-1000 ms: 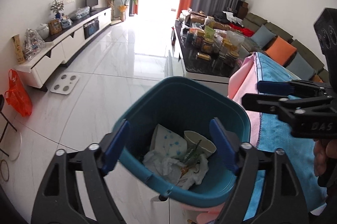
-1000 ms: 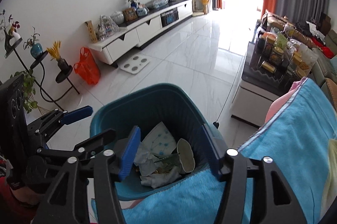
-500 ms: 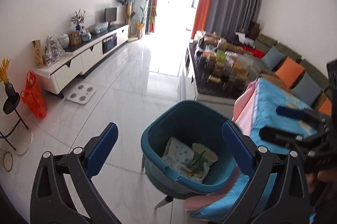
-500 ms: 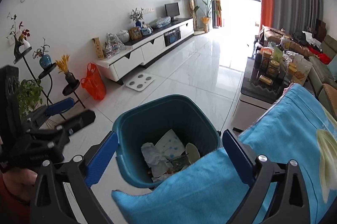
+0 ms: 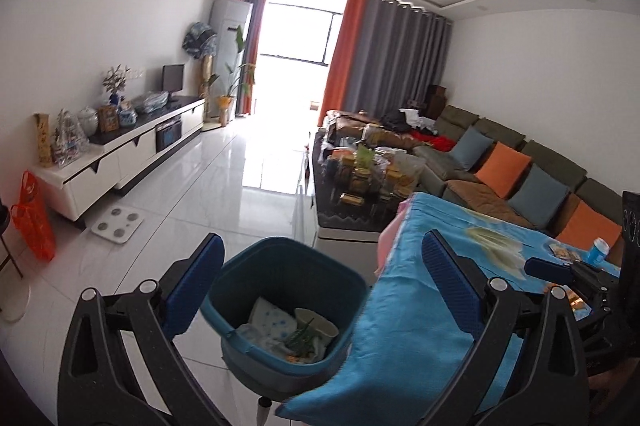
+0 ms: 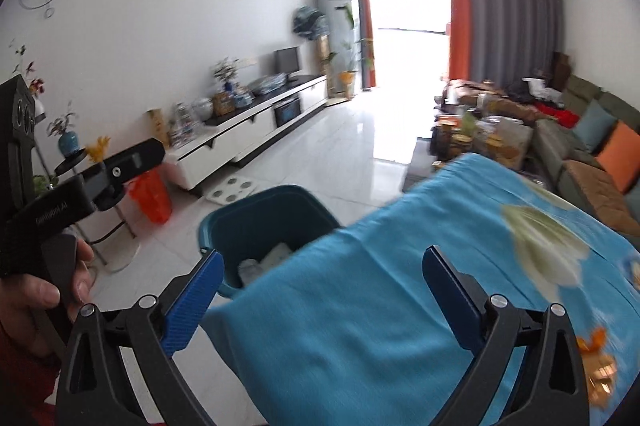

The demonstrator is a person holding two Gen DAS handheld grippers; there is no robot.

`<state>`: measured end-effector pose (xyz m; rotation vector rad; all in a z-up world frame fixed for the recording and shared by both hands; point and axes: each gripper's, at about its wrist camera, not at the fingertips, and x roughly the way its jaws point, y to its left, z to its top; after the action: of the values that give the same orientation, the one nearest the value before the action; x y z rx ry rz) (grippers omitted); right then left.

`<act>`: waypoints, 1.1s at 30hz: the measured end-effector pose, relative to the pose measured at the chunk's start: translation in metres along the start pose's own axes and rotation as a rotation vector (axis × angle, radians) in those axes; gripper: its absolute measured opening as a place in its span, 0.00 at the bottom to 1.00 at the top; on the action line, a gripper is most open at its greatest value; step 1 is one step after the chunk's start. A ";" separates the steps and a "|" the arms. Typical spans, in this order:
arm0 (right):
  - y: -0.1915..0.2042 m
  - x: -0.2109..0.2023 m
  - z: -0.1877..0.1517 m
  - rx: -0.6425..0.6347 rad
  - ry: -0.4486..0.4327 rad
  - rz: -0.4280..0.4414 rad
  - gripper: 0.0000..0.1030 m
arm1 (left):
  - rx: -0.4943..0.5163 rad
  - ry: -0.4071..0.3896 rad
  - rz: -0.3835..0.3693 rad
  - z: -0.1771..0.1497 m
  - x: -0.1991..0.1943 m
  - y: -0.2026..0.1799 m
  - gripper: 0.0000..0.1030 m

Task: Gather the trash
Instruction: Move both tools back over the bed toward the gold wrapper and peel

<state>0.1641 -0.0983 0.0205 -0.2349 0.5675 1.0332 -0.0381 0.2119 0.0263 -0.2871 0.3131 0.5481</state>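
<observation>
A teal trash bin (image 5: pixel 280 246) stands on the floor beside a table draped in a blue cloth (image 5: pixel 420 306). Crumpled white paper (image 5: pixel 266 320), a paper cup (image 5: pixel 318 322) and green scraps lie inside it. My left gripper (image 5: pixel 322 278) hangs above and behind the bin, open and empty. My right gripper (image 6: pixel 322 298) is open and empty over the cloth's corner (image 6: pixel 360 306), with the bin (image 6: pixel 256 222) partly hidden behind it. A small blue can (image 5: pixel 598 250) and wrappers (image 5: pixel 562 252) lie on the cloth; orange wrappers (image 6: pixel 598 358) show blurred at lower right.
A dark coffee table (image 5: pixel 332 222) crowded with jars stands beyond the bin, and a sofa with cushions (image 5: pixel 520 177) runs along the right. A white TV cabinet (image 5: pixel 120 153), a floor scale (image 5: pixel 116 226) and an orange bag (image 5: pixel 34 222) are at the left. A hand (image 6: pixel 36 294) holds the left gripper.
Both grippers have drawn back and up from the bin, and their jaws have spread wider. The bin looks smaller, and more of the blue cloth has come into view.
</observation>
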 end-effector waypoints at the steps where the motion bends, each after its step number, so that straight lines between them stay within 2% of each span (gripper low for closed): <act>1: -0.005 -0.007 -0.004 0.013 -0.009 -0.023 0.93 | 0.019 -0.009 -0.020 -0.001 -0.006 -0.010 0.94; 11: -0.038 -0.078 -0.045 0.108 -0.118 -0.187 0.93 | 0.142 -0.031 -0.199 -0.014 -0.018 -0.096 0.94; 16: -0.044 -0.114 -0.068 0.137 -0.201 -0.291 0.93 | 0.201 -0.003 -0.305 -0.032 -0.020 -0.129 0.94; 21: -0.046 -0.139 -0.086 0.147 -0.260 -0.363 0.93 | 0.265 -0.011 -0.392 -0.045 -0.031 -0.163 0.94; 33: -0.050 -0.181 -0.121 0.211 -0.322 -0.528 0.93 | 0.325 -0.027 -0.511 -0.056 -0.041 -0.195 0.94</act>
<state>0.0972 -0.3114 0.0154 -0.0236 0.2920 0.4793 0.0238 0.0150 0.0257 -0.0373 0.2838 -0.0059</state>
